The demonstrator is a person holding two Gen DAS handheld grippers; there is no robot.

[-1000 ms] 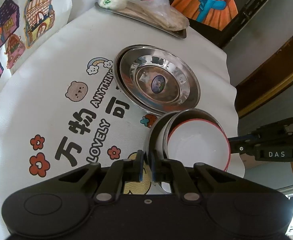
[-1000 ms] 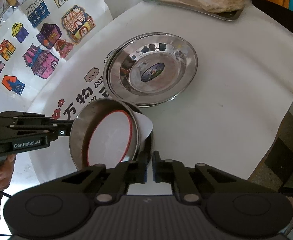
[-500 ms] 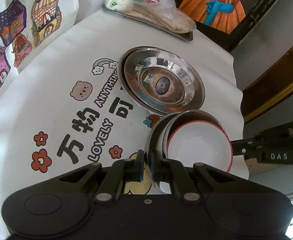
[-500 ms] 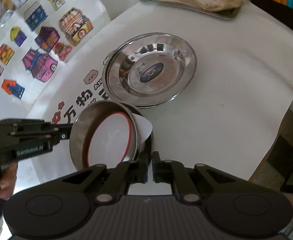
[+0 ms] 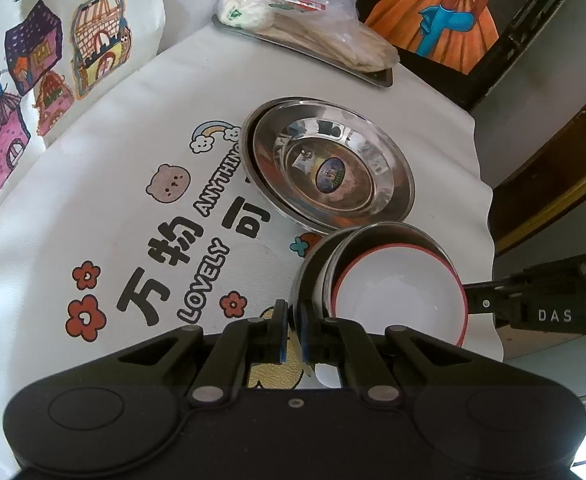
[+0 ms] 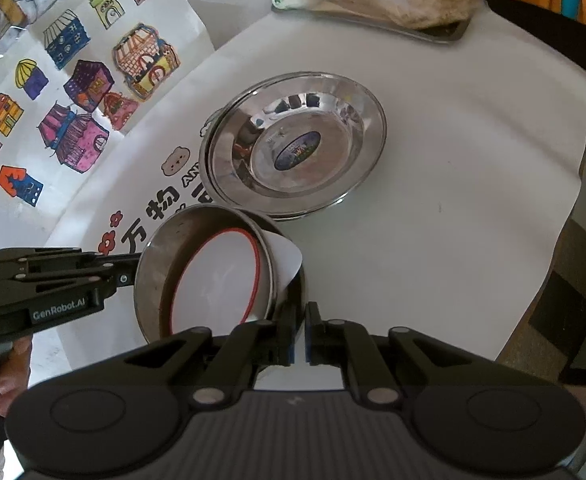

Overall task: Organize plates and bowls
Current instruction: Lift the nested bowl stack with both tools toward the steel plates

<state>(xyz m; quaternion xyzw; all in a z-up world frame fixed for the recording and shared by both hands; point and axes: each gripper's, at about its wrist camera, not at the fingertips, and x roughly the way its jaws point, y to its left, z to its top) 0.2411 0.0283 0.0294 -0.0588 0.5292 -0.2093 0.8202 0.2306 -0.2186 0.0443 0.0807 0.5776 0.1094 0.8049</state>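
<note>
Two grippers [image 5: 291, 330] [image 6: 301, 334] pinch the tilted bowl stack [image 5: 377, 280] by its rims, so bowls may slide out onto the plates [image 5: 329, 172]

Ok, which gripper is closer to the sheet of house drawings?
Left. The left gripper clamps the bowl stack at its rim on the side facing the house drawings; the right gripper clamps the opposite rim, bowls in between.
</note>
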